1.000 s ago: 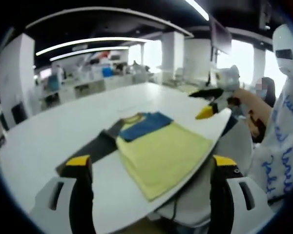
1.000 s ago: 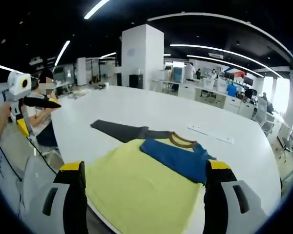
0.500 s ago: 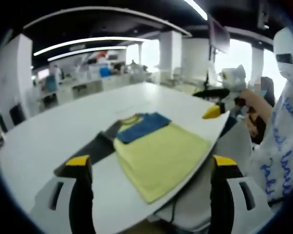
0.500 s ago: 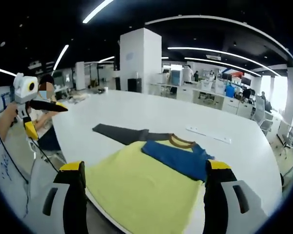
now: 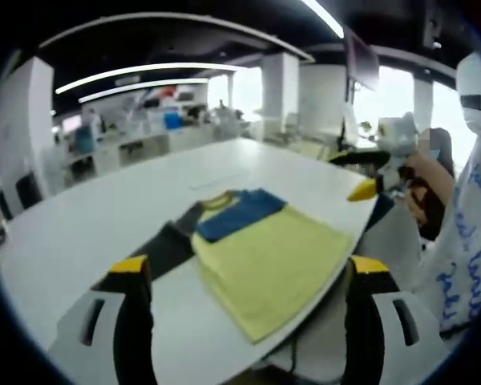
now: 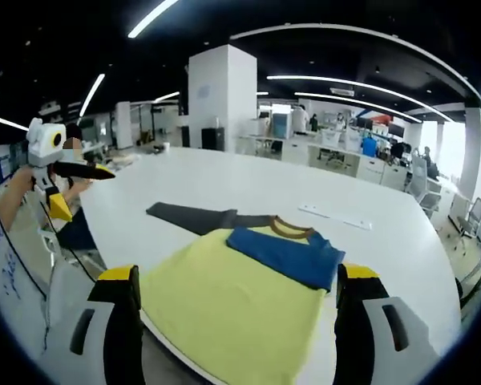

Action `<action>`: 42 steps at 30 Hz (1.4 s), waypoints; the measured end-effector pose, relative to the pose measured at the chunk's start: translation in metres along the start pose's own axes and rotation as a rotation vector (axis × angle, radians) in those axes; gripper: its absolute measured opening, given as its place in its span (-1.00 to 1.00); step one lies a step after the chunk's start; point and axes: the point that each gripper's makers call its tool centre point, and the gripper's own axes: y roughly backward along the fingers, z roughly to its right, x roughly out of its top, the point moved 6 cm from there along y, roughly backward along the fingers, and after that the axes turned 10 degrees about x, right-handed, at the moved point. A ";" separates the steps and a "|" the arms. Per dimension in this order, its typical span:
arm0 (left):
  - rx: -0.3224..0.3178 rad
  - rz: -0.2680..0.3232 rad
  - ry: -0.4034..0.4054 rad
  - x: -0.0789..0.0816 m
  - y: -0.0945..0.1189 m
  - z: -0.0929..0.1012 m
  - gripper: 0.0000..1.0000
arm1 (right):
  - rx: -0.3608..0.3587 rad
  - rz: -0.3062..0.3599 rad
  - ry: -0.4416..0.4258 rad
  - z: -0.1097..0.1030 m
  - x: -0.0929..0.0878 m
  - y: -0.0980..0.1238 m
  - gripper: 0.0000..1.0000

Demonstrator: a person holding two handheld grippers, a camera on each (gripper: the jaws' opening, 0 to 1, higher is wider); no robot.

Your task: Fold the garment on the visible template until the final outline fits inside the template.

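— What sits nearest in each view?

— In the right gripper view, the right gripper [image 6: 234, 321] rises at the bottom, jaws spread wide, gripping nothing. The left gripper [image 5: 248, 317] stands the same way in its own view: wide apart, empty.

— And the garment?

— One garment [image 6: 232, 309], yellow with a blue folded sleeve and a dark grey sleeve lying flat, rests on the white table [image 6: 224, 180] at lower centre, between the jaws and beyond them.

— Any differences between the views?

— The right gripper view shows a thin white strip [image 6: 334, 216] on the table past the collar. The left gripper view shows a person's scribbled white sleeve [image 5: 465, 241] at right. Each view catches the opposite gripper at mid-height near its edge.
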 end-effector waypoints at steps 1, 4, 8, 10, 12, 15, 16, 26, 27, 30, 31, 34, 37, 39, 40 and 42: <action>0.002 0.002 0.000 0.000 0.000 0.000 0.92 | 0.000 -0.001 0.000 0.000 0.000 0.000 1.00; 0.020 0.023 0.013 0.000 -0.002 -0.008 0.92 | -0.001 -0.015 0.006 0.000 -0.001 0.001 1.00; 0.052 0.023 0.022 -0.004 -0.004 -0.023 0.91 | 0.002 -0.005 0.004 -0.004 0.001 -0.001 1.00; 0.071 0.027 0.027 -0.005 -0.006 -0.034 0.91 | 0.004 -0.007 0.001 -0.006 0.000 -0.003 1.00; 0.095 0.033 0.021 -0.006 -0.008 -0.048 0.92 | 0.004 -0.011 -0.002 -0.007 -0.001 -0.004 1.00; 0.131 0.032 0.021 -0.008 -0.011 -0.071 0.92 | -0.001 -0.024 -0.007 -0.008 -0.002 -0.006 1.00; 0.143 0.042 0.032 -0.009 -0.012 -0.081 0.92 | -0.006 -0.025 -0.009 -0.008 -0.001 -0.006 1.00; 0.206 0.061 0.098 -0.023 -0.037 -0.146 0.81 | -0.062 -0.030 -0.020 -0.010 0.001 -0.005 1.00; 0.210 0.062 0.110 -0.025 -0.041 -0.152 0.80 | -0.066 -0.033 -0.024 -0.010 0.000 -0.005 1.00; 0.219 0.062 0.129 -0.029 -0.050 -0.166 0.82 | -0.079 -0.041 -0.031 -0.011 -0.002 -0.005 1.00; 0.220 0.060 0.133 -0.030 -0.052 -0.169 0.81 | -0.080 -0.044 -0.036 -0.012 -0.003 -0.005 1.00; 0.220 0.048 0.136 -0.035 -0.059 -0.178 0.80 | -0.088 -0.045 -0.041 -0.015 -0.002 -0.004 1.00; 0.210 0.039 0.142 -0.039 -0.064 -0.185 0.78 | -0.097 -0.054 -0.040 -0.017 -0.002 -0.005 1.00; 0.211 0.026 0.148 -0.044 -0.068 -0.192 0.76 | -0.100 -0.058 -0.038 -0.020 -0.001 -0.005 1.00; 0.214 0.020 0.151 -0.047 -0.071 -0.196 0.76 | -0.103 -0.061 -0.041 -0.021 -0.001 -0.005 1.00; 0.218 0.007 0.160 -0.051 -0.073 -0.203 0.73 | -0.110 -0.063 -0.043 -0.021 -0.002 -0.005 1.00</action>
